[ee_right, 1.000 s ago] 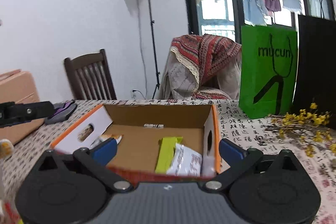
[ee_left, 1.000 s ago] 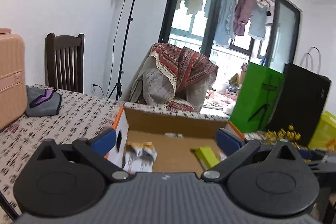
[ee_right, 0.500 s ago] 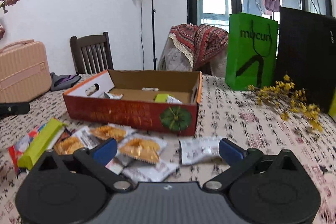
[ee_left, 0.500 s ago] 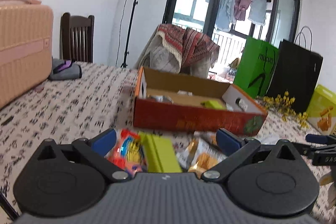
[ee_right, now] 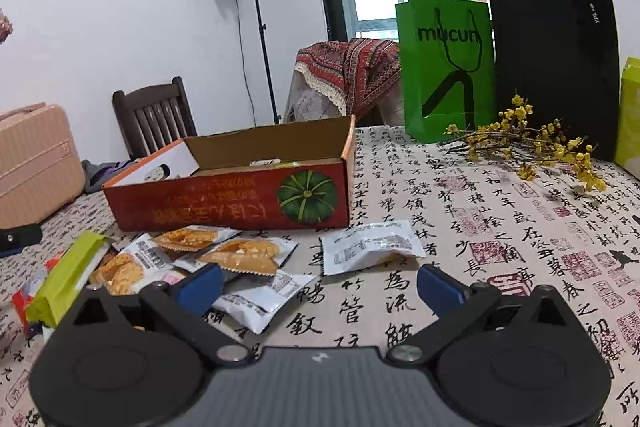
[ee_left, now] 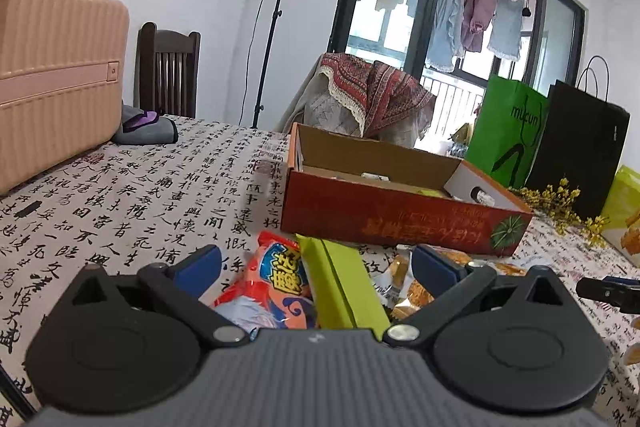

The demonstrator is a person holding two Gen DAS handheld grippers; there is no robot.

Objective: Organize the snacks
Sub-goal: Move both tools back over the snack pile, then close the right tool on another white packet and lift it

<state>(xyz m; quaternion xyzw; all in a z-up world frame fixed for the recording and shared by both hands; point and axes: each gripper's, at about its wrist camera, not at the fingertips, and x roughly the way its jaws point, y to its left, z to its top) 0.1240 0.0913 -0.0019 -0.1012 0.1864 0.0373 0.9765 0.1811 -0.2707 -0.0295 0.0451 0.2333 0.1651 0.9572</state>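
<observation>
A red cardboard box [ee_left: 384, 223] with a pumpkin print stands open on the table; it also shows in the right wrist view [ee_right: 240, 203]. Loose snack packets lie in front of it. My left gripper [ee_left: 316, 263] is open, low over a red-orange packet [ee_left: 276, 279] and a lime-green bar [ee_left: 340, 283]. My right gripper [ee_right: 318, 285] is open and empty, just short of a white packet [ee_right: 370, 245] lying face down. Cookie packets [ee_right: 240, 255] and the green bar [ee_right: 64, 279] lie to its left. A few packets lie inside the box.
A pink suitcase [ee_left: 52, 75] and a grey pouch [ee_left: 146, 129] are at the table's left. A green bag [ee_right: 444, 67], a black bag [ee_right: 556, 59] and yellow flower sprigs [ee_right: 528, 143] are at the right back. The calligraphy tablecloth [ee_right: 500, 235] covers the table.
Both grippers have drawn back from over the box and dropped low to the table in front of it. The loose packets have come into view. Both stay open.
</observation>
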